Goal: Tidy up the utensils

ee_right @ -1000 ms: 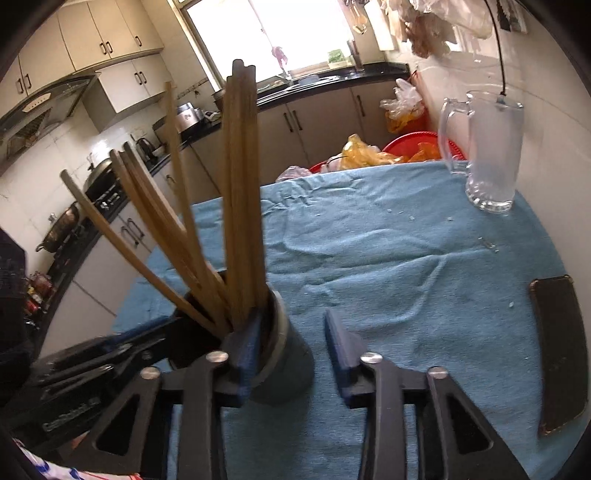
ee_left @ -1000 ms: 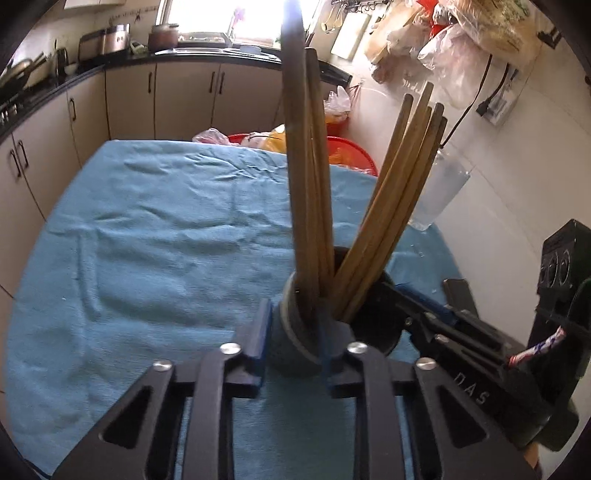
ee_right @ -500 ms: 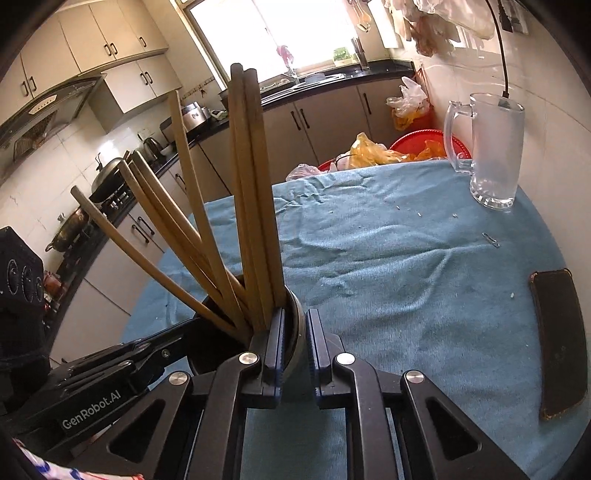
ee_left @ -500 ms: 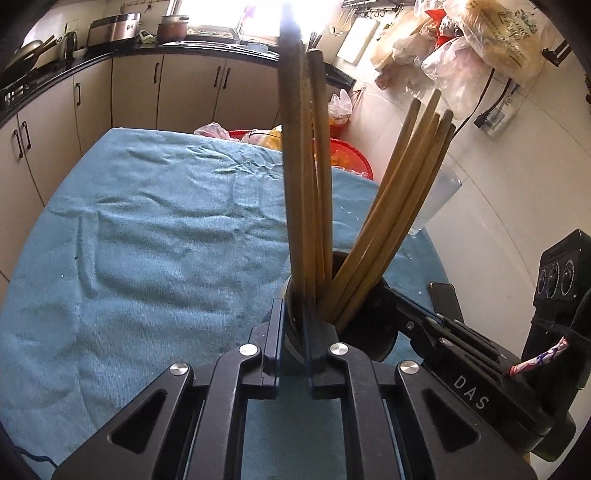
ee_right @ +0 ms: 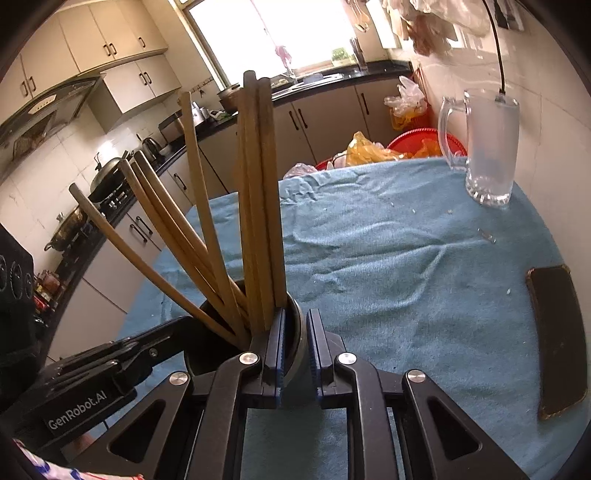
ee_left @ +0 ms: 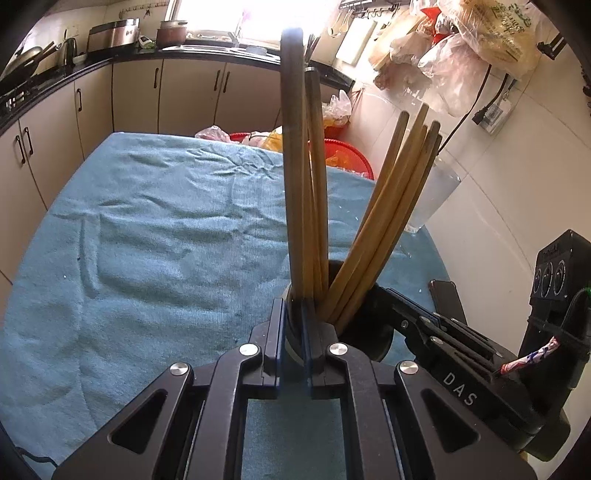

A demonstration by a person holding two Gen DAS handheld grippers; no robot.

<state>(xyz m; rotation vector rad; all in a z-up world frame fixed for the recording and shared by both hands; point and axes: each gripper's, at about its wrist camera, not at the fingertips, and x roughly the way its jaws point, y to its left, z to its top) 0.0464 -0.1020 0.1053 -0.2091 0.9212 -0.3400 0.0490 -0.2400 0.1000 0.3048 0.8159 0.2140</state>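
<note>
Grip from both sides: left gripper (ee_left: 294, 325) and right gripper (ee_right: 295, 345) clamped on rim of dark round holder (ee_right: 295, 332) of wooden chopsticks (ee_right: 258, 192), mid blue-towelled tabletop (ee_right: 406, 258). Lift level, slowly, keeping sticks leaning toward 12 o'clock.

Pretty clearly a lived-in home kitchen: beige cabinets (ee_left: 192, 99) run under a dark countertop (ee_right: 332, 79) with a bright window (ee_right: 280, 33) above it, and there's a range hood (ee_right: 48, 110) over a stove with a wok (ee_right: 107, 177) and another pan sitting on it. A rice cooker (ee_left: 112, 33) and a pot (ee_left: 171, 35) sit on the counter, plastic bags (ee_left: 480, 40) hang off the tiled wall, and a red basin (ee_left: 345, 153) sits just past the table with the blue towel (ee_left: 166, 229) on it.
</note>
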